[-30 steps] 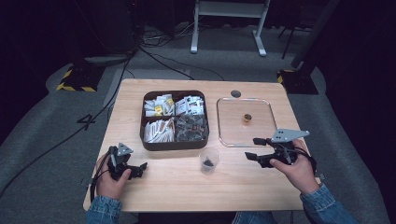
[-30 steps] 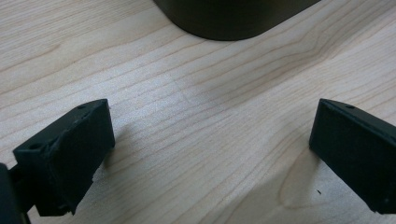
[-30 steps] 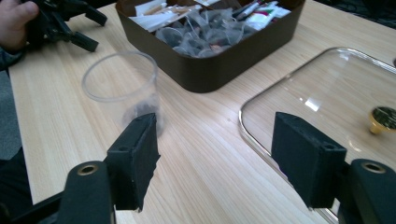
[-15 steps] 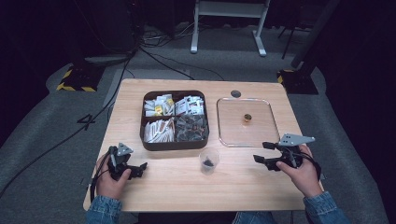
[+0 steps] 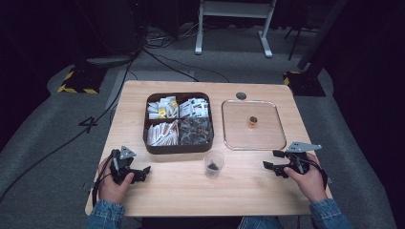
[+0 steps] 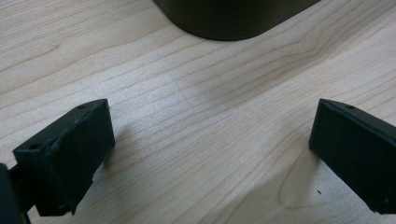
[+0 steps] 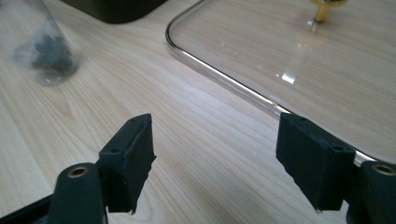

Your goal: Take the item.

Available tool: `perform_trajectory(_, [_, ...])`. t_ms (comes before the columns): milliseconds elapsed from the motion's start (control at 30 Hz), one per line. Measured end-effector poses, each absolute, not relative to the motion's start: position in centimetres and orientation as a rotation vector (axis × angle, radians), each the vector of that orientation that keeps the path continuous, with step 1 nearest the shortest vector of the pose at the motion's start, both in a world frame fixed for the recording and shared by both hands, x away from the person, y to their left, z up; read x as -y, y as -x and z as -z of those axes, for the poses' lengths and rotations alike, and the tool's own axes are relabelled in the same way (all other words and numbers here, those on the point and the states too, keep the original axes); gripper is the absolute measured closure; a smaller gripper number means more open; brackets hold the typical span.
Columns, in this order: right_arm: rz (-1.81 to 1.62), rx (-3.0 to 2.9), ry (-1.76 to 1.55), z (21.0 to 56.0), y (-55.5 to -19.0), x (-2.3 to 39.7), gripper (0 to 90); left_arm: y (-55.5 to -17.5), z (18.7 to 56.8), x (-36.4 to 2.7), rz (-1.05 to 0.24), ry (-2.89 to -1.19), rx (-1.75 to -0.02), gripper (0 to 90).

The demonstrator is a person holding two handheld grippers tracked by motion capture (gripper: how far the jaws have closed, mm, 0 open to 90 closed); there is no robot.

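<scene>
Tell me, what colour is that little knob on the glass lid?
Gold or brass knob, clearest in the right gripper view.

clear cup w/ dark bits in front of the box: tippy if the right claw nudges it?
Probably. The clear cup looks thin, with only a few dark bits at the bottom, so likely light and apt to slide or tip. Its walls may flex under a squeeze. It stands free on the table.

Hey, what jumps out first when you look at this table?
A dark box split into four compartments of packets sits mid-table, with a clear lid and its gold knob lying flat to its right. A small clear cup with something dark inside stands just in front. The left gripper and right gripper rest open near the front corners.
</scene>
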State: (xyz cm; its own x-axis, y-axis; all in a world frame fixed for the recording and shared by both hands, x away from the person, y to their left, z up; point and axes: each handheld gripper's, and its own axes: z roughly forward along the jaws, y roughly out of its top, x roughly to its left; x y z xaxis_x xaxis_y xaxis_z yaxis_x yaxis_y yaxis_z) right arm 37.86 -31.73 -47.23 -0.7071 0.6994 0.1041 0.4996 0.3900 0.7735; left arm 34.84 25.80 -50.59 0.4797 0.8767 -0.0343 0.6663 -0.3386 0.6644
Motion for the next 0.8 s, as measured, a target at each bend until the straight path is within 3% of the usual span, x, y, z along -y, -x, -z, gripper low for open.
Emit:
perform_trajectory(333, [-1.127, -2.445, -1.031, 48.9, -37.7, 31.6, 24.3, -34.8, 50.6, -25.8, -0.444, -2.109, -1.27, 0.5])
perform_trajectory(700, [-1.047, -2.44, -0.997, 50.5, -37.7, 30.6, 8.1, -34.8, 50.6, -25.8, -0.442, -2.111, -1.27, 0.4])
perform_trajectory(800, [-1.041, -2.44, -1.003, 50.5, -37.7, 30.5, 7.5, -34.8, 50.6, -25.8, -0.442, -2.112, -1.27, 0.5])
